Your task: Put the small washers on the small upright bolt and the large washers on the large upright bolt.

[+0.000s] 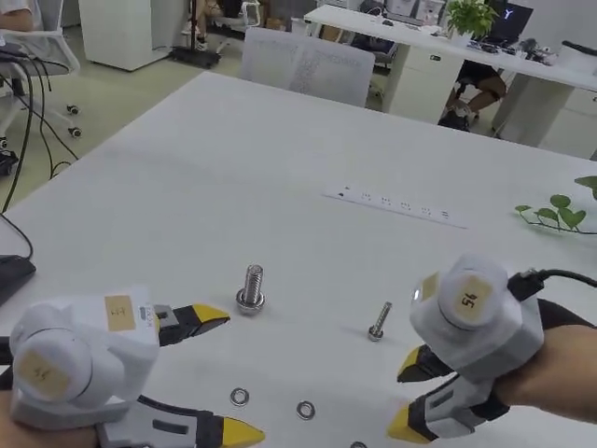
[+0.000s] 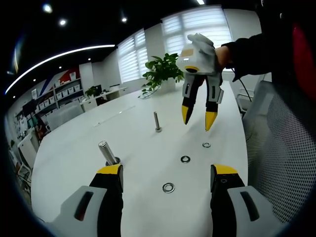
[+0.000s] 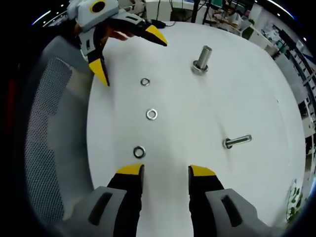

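Left tongs (image 1: 233, 373) near left, released, empty. Right tongs (image 1: 406, 399) near right, likewise spread, gripping nothing. Large bolt (image 1: 250, 289) upright midway across the surface (image 1: 280, 168); small bolt (image 1: 380, 320) upright to its right, well apart. Three washers (image 1: 305, 410) flat in a loose row nearer than both bolts, between the two tongs, none plainly on a bolt yet. Sizes too close to sort by eye from here. Likely risks: wrong washer to wrong bolt, from that poor size read; thin washer skidding or flipping away under a pinch against the flat surface; small bolt toppled by a sideways nudge from a tong tip, given its narrow base; washer dropped beside the shank through a tilted release. Also a possible clash of the two tongs over one washer, both so near the row.
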A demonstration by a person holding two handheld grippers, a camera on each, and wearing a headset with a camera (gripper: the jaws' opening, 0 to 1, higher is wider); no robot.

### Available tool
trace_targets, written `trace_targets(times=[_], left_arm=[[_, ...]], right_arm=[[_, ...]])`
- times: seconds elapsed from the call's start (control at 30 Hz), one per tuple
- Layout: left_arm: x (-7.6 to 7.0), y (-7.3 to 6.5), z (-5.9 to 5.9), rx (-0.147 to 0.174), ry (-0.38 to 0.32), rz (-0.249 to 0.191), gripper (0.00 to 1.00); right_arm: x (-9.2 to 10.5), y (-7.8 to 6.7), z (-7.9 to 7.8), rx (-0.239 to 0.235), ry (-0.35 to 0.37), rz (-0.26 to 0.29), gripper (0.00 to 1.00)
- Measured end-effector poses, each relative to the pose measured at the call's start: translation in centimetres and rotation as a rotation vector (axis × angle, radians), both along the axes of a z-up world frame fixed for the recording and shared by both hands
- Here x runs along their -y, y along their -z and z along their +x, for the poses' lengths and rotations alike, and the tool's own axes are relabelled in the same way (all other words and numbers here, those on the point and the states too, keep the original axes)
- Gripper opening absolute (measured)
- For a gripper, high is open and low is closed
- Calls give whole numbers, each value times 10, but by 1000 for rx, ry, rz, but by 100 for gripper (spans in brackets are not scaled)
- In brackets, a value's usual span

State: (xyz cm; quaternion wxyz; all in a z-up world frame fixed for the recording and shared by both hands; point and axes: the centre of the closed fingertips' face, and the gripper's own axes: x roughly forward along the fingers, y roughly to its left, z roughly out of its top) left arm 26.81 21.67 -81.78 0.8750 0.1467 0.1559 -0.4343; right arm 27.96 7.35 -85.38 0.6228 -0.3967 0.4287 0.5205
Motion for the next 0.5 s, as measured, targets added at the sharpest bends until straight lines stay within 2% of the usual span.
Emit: trace_targets(times=[0.5], left_arm=[[0, -4, -2, 6, 8, -5, 71]], right_arm=[[-19, 12, -30, -43, -68, -17, 35]])
